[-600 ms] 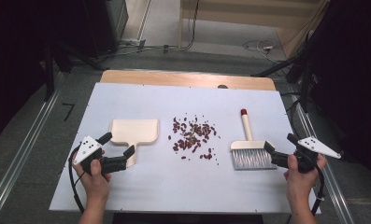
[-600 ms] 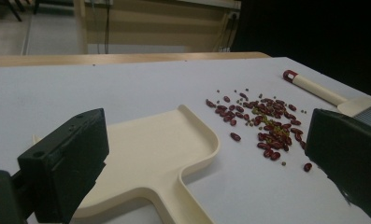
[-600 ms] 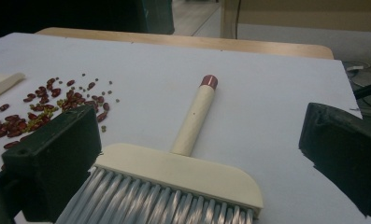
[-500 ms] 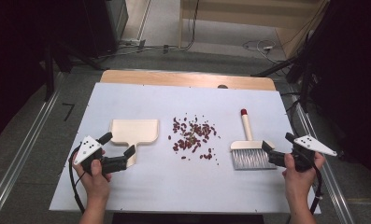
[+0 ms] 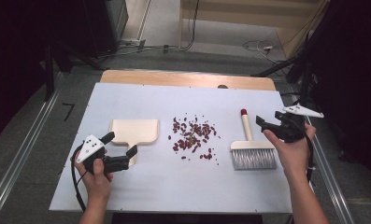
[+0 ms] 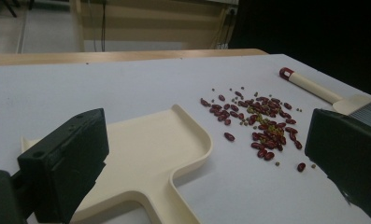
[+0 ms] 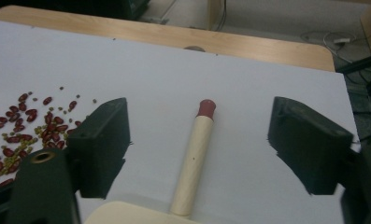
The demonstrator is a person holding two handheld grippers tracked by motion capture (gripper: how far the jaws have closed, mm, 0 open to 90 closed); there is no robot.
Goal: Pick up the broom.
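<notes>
Right hand-held gripper (image 5: 268, 127) moved up and in from the table (image 5: 141, 95) edge, now above the brush (image 5: 251, 150) handle, jaws wide, nothing held. Left hand-held gripper (image 5: 121, 150) spread wide beside the dustpan (image 5: 132, 131) handle. Beans (image 5: 193, 136) scattered between dustpan and brush.

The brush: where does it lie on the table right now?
In the high view the brush lies right of the scattered beans, bristles toward the person, red-tipped handle pointing away, just left of the right gripper.
</notes>
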